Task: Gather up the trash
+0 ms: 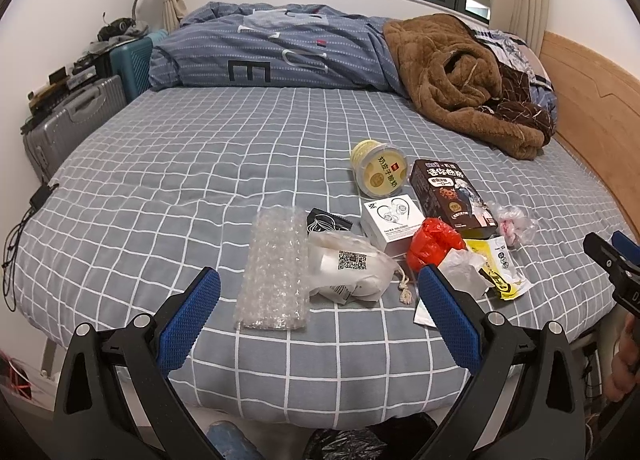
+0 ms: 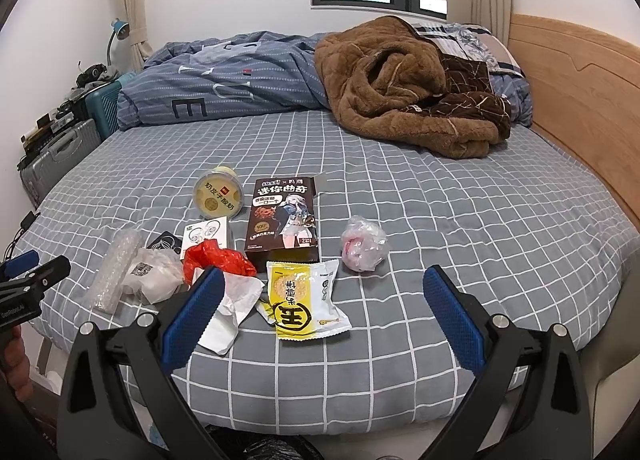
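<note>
- I see the left tool (image 1: pixel 320 300) spread wide and holding nothing, hovering over the near edge of the bed (image 1: pixel 160 164).
- The bubble wrap (image 1: pixel 274 270) lies between the left tool's pads, just ahead of them, its long axis running away from me. I judge it the nearest piece for this side.
- Just right of it lies a clear bag with a QR label (image 1: pixel 348 266); then a red plastic scrap (image 1: pixel 434 242) and a white box (image 1: pixel 394 220).
- Behind these lie a yellow tub (image 1: pixel 378 174) on its side and a dark snack box (image 1: pixel 450 194).
- The right tool (image 2: pixel 324 310) is likewise released and empty. The yellow wrapper (image 2: pixel 304 300) lies between its pads, nearer the left pad.
- A crumpled clear bag (image 2: pixel 364 244) lies apart, further right.
- Surface: soft checked sheet. A brown blanket (image 2: pixel 404 88) and a wooden headboard (image 2: pixel 580 100) lie beyond; suitcases (image 1: pixel 76 120) stand at the left wall.
</note>
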